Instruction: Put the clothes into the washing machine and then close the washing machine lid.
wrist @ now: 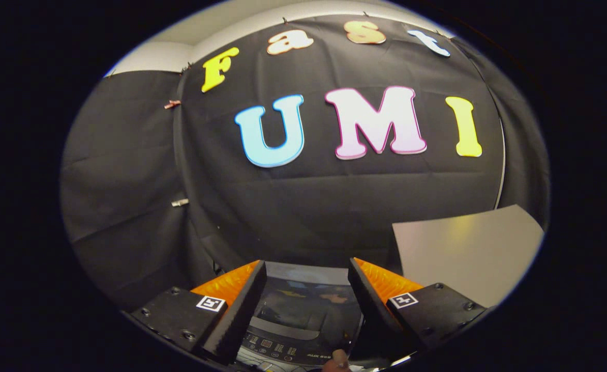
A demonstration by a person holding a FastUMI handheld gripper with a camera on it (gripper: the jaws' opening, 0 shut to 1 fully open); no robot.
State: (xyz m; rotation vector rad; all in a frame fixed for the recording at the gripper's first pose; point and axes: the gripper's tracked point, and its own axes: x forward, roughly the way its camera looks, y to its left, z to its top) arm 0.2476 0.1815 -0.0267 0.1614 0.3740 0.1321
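1. Fingers (245, 297) – two, black w/ orange ribbed inner pads; spread wide apart, nothing held or touched between them. Gripper (307, 289) is raised and tilted up toward the booth wall.
2. Markers – one small black-and-white square tag on top of each finger block, near the pad base.
3. Washing machine (303, 323) – seen low in the gap between the fingers, below them; top-loader, viewed from above. Dark glossy lid (308, 302) lies flat over the tub w/ reflections on it – looks closed, but can't say for sure from this angle.
4. Control panel (283, 351) – dark strip along the machine's near edge, w/ small displays and buttons; text too small to make out.
5. Clothes – can't tell where they are; no garment clearly seen on or by the machine.
6. Small brownish rounded thing (337, 359) at the panel's near edge, beside the right finger base – too little visible to identify.
7. Grey flat panel (464, 253) – beyond the right finger, to the right of the machine; plain surface, slight sheen.
8. Booth wall (303, 206) – black cloth behind everything, hung w/ clips (179, 202) on its left seam.
9. Pale wall/ceiling strip (153, 57) above the cloth.
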